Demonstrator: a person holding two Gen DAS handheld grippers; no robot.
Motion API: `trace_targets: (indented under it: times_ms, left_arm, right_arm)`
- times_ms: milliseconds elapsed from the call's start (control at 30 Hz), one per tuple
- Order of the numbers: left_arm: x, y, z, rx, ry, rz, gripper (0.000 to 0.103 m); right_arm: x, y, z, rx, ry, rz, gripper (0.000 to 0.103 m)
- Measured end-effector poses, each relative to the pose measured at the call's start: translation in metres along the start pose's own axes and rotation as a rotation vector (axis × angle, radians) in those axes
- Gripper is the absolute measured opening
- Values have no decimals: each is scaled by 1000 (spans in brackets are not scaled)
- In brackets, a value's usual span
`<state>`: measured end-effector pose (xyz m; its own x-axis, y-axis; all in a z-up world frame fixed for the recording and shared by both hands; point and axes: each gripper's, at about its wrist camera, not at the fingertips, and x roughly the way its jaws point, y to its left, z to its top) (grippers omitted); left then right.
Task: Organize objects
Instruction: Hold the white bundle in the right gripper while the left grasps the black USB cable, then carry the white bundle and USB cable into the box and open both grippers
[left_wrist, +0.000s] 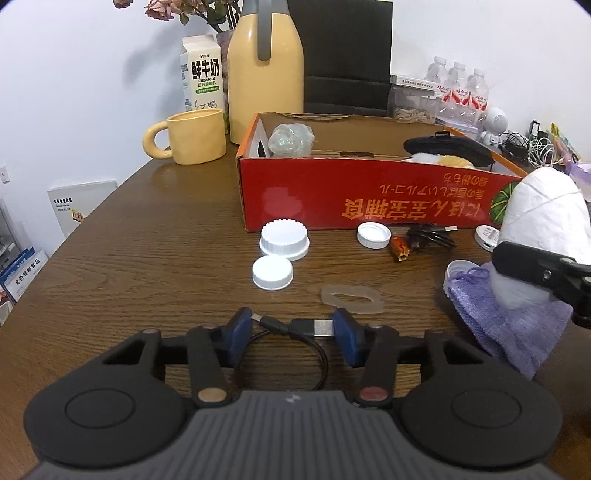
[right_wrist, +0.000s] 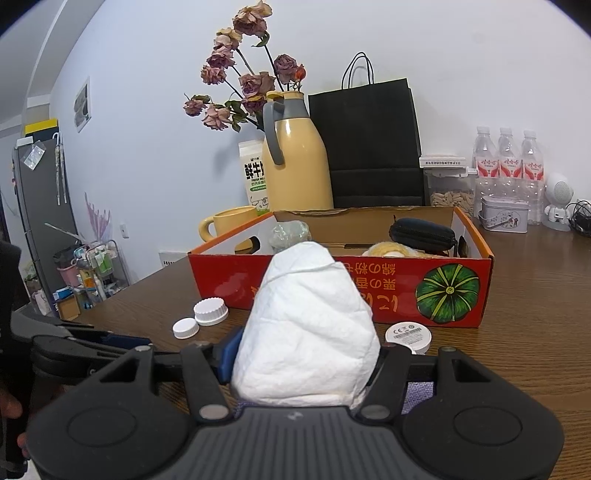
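Observation:
A black USB cable (left_wrist: 295, 326) lies coiled on the wooden table (left_wrist: 147, 258) at the near edge of the left wrist view. My left gripper (left_wrist: 293, 325) is shut on it, blue pads against its two plugs. My right gripper (right_wrist: 306, 354) is shut on a white crumpled bundle (right_wrist: 306, 325), held upright above a purple mesh pouch (left_wrist: 509, 332); the bundle (left_wrist: 546, 206) also shows in the left wrist view. Behind stands the red cardboard box (left_wrist: 332, 192), open-topped, holding a black pouch (left_wrist: 443, 146) and a clear wad (left_wrist: 291, 138).
Three white caps (left_wrist: 283, 240) (left_wrist: 272, 272) (left_wrist: 373, 235), a translucent ring (left_wrist: 351, 299), another black cable (left_wrist: 430, 236) and a round white device (right_wrist: 408, 336) lie before the box. A yellow mug (left_wrist: 192, 136), thermos (left_wrist: 264, 74) and milk carton (left_wrist: 201, 74) stand behind on the left.

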<state>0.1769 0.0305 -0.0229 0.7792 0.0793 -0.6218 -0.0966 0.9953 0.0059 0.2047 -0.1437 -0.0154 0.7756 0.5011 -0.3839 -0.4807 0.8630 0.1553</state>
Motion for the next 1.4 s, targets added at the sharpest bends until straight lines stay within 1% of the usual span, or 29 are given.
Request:
trace_targets:
  times_ms: [33, 67, 100, 167, 233, 267, 567, 767, 900, 1100, 1200, 1400]
  left_arm:
    - [-1, 0, 0, -2, -3, -2, 49]
    - [-2, 1, 0, -3, -6, -5, 40]
    - [-2, 1, 0, -6, -4, -9, 37]
    - [-3, 1, 1, -7, -5, -10, 37]
    - [-4, 1, 0, -5, -6, -13, 34]
    - [-5, 1, 0, -4, -8, -15, 30]
    - [-16, 2, 1, -6, -45, -31, 30]
    - [-31, 2, 12, 0, -105, -38, 30]
    - [-38, 0, 28, 6, -159, -48, 30]
    - [-43, -11, 62, 18, -251, -70, 30]
    - [-38, -17, 80, 18, -283, -84, 30]
    - [-12, -27, 118, 18, -313, -98, 30]
  right_arm:
    - [0, 0, 0, 0, 0, 1, 58]
    - [0, 0, 0, 0, -1, 0, 58]
    - [0, 0, 0, 1, -2, 0, 58]
    - [-1, 0, 0, 0, -2, 0, 58]
    - [-1, 0, 0, 1, -2, -1, 58]
    - [-1, 0, 0, 1, -2, -1, 58]
    - [-1, 0, 0, 0, -2, 1, 58]
    - [-3, 2, 2, -20, -19, -8, 58]
    - [-5, 4, 12, -34, -47, -7, 58]
    - [-1, 7, 41, -65, -95, -14, 58]
    - [11, 6, 58, -72, -103, -19, 58]
    - [49, 0, 87, -75, -88, -26, 58]
